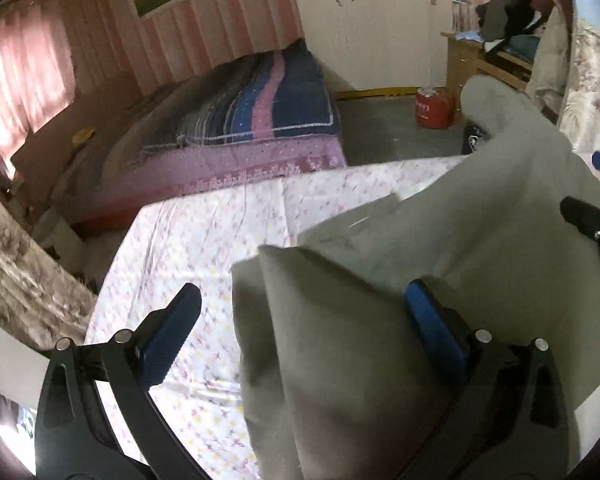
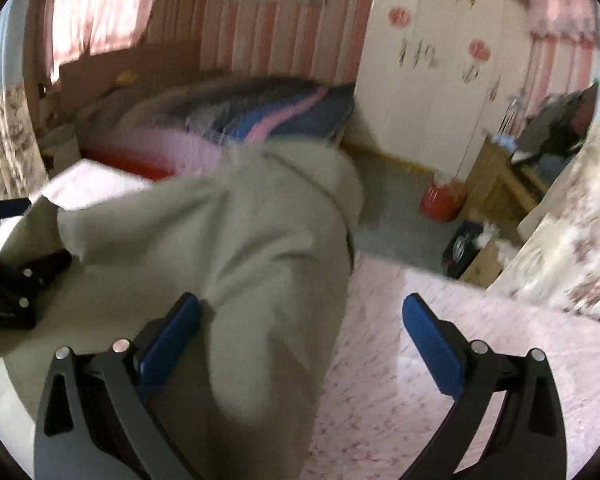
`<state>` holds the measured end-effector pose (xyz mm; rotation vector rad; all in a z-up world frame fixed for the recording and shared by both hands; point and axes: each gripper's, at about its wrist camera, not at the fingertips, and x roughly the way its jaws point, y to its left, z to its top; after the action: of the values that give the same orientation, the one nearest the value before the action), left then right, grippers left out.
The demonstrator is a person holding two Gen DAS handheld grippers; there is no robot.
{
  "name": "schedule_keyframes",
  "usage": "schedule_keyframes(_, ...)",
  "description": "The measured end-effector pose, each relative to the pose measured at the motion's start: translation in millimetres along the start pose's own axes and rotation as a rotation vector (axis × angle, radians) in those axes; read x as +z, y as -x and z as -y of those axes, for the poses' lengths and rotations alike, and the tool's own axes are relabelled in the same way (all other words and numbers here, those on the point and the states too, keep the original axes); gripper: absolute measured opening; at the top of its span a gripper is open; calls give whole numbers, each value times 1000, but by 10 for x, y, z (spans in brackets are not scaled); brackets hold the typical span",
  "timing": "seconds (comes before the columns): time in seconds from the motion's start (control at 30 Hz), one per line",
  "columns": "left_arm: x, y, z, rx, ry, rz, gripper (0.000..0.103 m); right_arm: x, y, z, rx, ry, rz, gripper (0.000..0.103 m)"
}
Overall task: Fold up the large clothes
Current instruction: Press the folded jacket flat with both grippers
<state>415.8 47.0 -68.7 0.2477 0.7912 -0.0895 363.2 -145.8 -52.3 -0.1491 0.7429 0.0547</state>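
A large grey-beige garment [image 1: 340, 360] lies bunched on the floral sheet [image 1: 188, 240] of the bed, with a raised fold in the left wrist view. My left gripper [image 1: 302, 296] is open; the cloth sits between its blue pads and covers part of the right one. In the right wrist view the same garment [image 2: 240, 232] humps up in front of my right gripper [image 2: 300, 308], which is open too, with cloth against its left pad. Each view shows the other gripper's black body at its edge: the right gripper [image 1: 596, 232] and the left gripper [image 2: 12, 288].
Beyond the bed is a second bed with a blue and pink striped quilt [image 1: 260, 104]. A red container [image 1: 434, 110] stands on the grey floor by a white wardrobe [image 1: 372, 20]. A wooden desk [image 1: 464, 56] piled with clothes is at the far right.
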Motion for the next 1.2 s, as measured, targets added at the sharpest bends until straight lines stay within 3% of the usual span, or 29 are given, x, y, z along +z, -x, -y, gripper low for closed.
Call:
schedule_keyframes(0.17,-49,20,71,90,-42,31,100,-19,23,-37,-25,33,1,101)
schedule_keyframes(0.3,-91,350,-72,114,-17,84,100,-33,505,16,10,-11,18,101)
schedule_keyframes(0.37,-173,626,-183,106,10,116,100,-176,859,101,53,-85,47,101)
schedule_keyframes(0.47,-358,919,-275,107,32,152,100,-456,1146,155,135,-202,20,101)
schedule_keyframes(0.53,-564,1039,-319,44,70,129,100,-652,1238,99,152,-224,-10,101)
schedule_keyframes(0.6,-765,1056,-294,-14,95,91,100,-859,1270,19,151,-242,-29,101)
schedule_keyframes(0.87,-1221,1064,-292,-31,193,43,100,-1191,1261,-11,227,-429,-113,101)
schedule_keyframes(1.13,-1237,999,-296,-20,217,33,100,-1219,1144,-198,225,-333,-89,101)
schedule_keyframes(1.2,-1235,999,-300,-17,220,32,100,-1172,1084,-178,261,-340,-111,95)
